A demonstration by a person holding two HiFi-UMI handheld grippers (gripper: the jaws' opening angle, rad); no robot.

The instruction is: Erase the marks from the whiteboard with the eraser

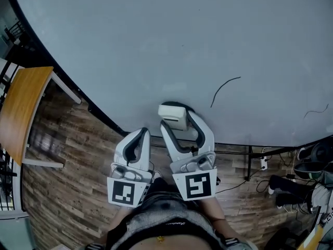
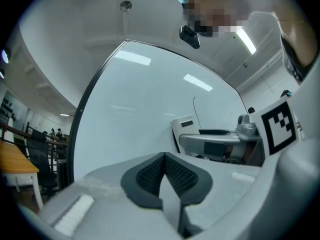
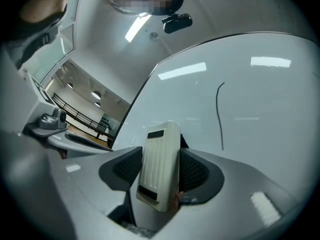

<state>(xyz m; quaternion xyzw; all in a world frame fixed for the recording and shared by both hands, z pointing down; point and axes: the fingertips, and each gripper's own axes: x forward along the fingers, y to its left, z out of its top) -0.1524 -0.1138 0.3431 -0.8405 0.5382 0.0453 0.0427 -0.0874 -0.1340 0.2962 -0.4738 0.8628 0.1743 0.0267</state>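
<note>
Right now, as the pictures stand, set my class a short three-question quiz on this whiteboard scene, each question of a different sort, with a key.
1. True or false: the right tool is shut on the white ribbed plastic eraser.
2. The jaws of the left tool are: A) wide apart and empty; B) together with nothing between them; C) closed on a pen.
3. Fill in: in the head view, the curved black marker line on the large white whiteboard lies to the eraser's ____ (left or right).

Key: 1 true; 2 B; 3 right.

Whiteboard (image 1: 156, 35) bearing a curved dark line (image 1: 220, 89) and a faint squiggle (image 1: 316, 111).
</note>
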